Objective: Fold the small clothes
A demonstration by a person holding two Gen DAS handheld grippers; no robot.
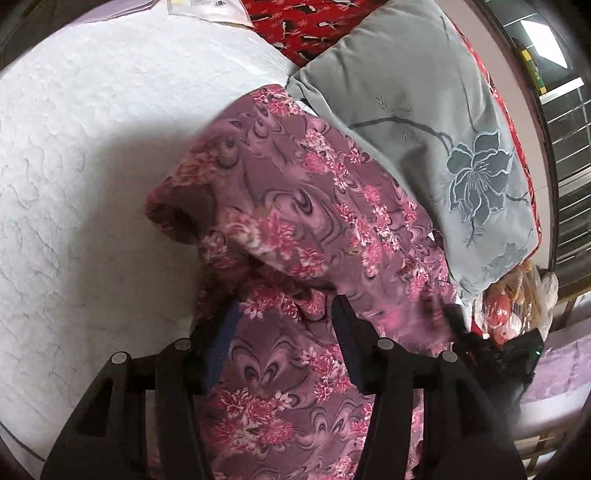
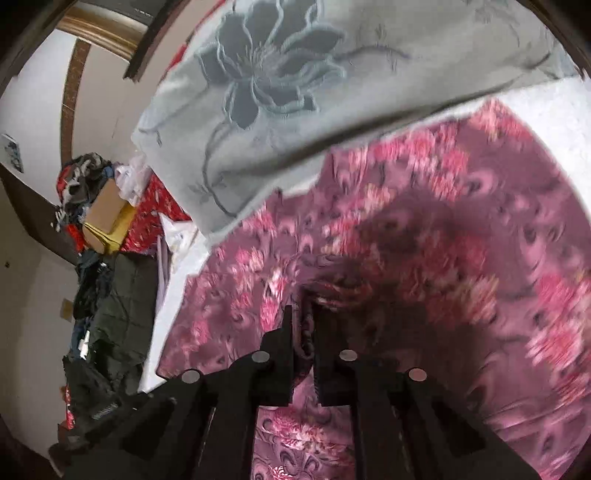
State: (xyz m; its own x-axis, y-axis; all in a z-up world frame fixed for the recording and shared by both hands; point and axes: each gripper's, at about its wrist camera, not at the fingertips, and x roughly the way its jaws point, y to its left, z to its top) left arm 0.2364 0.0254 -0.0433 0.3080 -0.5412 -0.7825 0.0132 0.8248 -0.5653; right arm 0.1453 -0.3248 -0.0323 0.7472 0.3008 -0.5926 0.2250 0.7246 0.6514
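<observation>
Left wrist view: the left claw [image 1: 284, 314] stands with its fingers apart, hanging over a purple floral garment [image 1: 295, 229] that fills the middle and lower part of the frame; cloth lies between the fingers, but the pads are not pressing it. The garment lies on a white quilted bed cover [image 1: 81, 155] that spreads across the left of the frame, one rolled edge of it raised at centre left. A grey pillow with an embroidered flower [image 1: 424, 122] sits at the upper right, touching the garment's far edge, with red patterned fabric [image 1: 306, 22] behind it at the top.

Right wrist view: the right claw [image 2: 302, 321] is clamped tight on a bunched fold of the same garment [image 2: 424, 229], lower centre. The grey pillow [image 2: 266, 85] fills the top, and a cardboard box [image 2: 105, 214] sits among heaped clothes at the left
</observation>
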